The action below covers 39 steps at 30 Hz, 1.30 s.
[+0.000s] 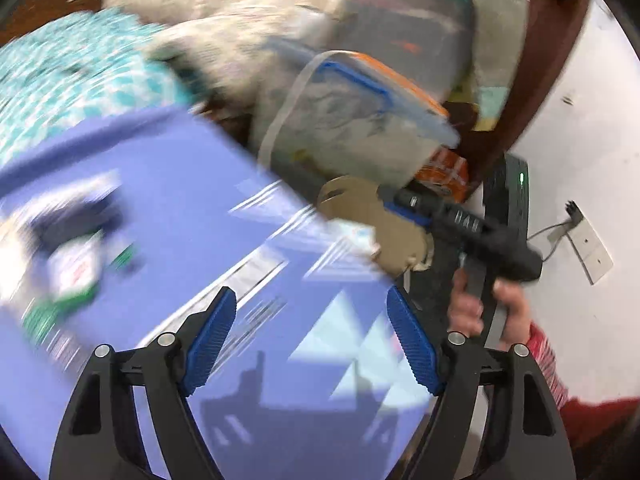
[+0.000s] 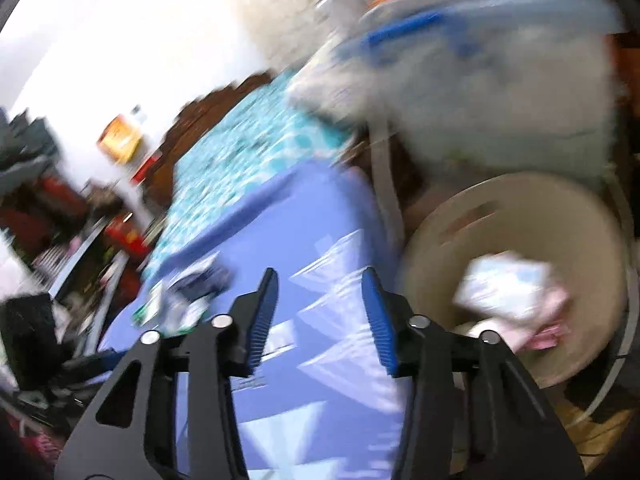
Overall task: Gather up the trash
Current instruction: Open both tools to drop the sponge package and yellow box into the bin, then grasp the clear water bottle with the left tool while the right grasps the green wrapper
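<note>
Both views are motion-blurred. My left gripper [image 1: 310, 300] is open and empty above a purple patterned cloth [image 1: 168, 184]. A green and white wrapper [image 1: 72, 272] lies on the cloth to its left. My right gripper [image 2: 320, 284] is open and empty above the same cloth [image 2: 320, 220]. A beige round bin [image 2: 520, 220] stands to its right, with white and pink paper trash [image 2: 508, 292] inside. The wrapper [image 2: 176, 304] shows left of the right gripper. In the left wrist view the right gripper [image 1: 472, 228] is held over the bin's rim [image 1: 384, 224].
Clear storage boxes with blue and orange lids [image 1: 360, 92] stand behind the bin, also in the right wrist view [image 2: 480, 72]. A teal patterned blanket [image 1: 72, 80] lies beyond the cloth. A wall socket [image 1: 588, 240] is on the white wall at right. Cluttered shelves [image 2: 60, 220] are at left.
</note>
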Tool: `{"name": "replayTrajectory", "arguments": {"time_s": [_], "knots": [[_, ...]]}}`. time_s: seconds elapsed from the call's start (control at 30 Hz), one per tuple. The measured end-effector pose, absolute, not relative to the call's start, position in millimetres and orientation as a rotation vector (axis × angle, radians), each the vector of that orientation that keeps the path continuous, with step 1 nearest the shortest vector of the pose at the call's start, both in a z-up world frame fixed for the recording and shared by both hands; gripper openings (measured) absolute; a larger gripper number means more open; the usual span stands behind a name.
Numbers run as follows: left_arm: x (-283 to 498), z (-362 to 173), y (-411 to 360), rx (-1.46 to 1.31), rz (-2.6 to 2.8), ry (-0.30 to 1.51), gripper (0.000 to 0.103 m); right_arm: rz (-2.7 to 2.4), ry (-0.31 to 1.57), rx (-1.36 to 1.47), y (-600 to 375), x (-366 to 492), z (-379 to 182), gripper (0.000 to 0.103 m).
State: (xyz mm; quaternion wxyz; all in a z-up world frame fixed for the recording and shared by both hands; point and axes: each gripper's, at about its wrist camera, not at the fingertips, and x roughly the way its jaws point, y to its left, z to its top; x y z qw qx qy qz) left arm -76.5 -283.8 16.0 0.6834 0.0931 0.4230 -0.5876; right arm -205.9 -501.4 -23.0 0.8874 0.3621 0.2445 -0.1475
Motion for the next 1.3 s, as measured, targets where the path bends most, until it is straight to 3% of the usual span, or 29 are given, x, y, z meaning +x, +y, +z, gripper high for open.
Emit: {"name": "replayTrajectory", "arguments": {"time_s": [0.33, 0.67, 0.7, 0.73, 0.77, 0.87, 1.0, 1.3], "knots": [[9.4, -6.8, -129.5, -0.046, -1.009, 1.045, 0.069, -0.072, 0.742, 0.738, -410.2, -21.9, -71.1, 0.042], [29.0, -17.7, -93.0, -0.114, -0.991, 1.067, 0.069, -0.096, 0.871, 0.609, -373.2, 64.7, -97.8, 0.043], [29.4, -18.4, -91.1, -0.119, -0.990, 1.069, 0.069, -0.117, 0.869, 0.560, -364.2, 67.3, -96.3, 0.041], [29.5, -19.5, -92.6, -0.121, -0.989, 1.070, 0.069, -0.133, 0.870, 0.517, -357.1, 68.5, -94.4, 0.024], [30.3, -20.0, -92.2, -0.124, -0.989, 1.070, 0.069, -0.125, 0.885, 0.512, -354.5, 69.9, -95.8, 0.018], [30.8, -18.9, -90.5, -0.122, -0.990, 1.066, 0.069, -0.124, 0.862, 0.534, -354.7, 60.5, -93.5, 0.012], [32.2, -15.1, -98.4, -0.112, -0.997, 1.065, 0.069, -0.153, 0.794, 0.585, -366.8, 19.6, -80.7, 0.011], [63.4, -11.1, -170.0, -0.071, -0.924, 1.087, 0.080, -0.169, 0.733, 0.705, -381.4, -39.8, -85.4, 0.011]]}}
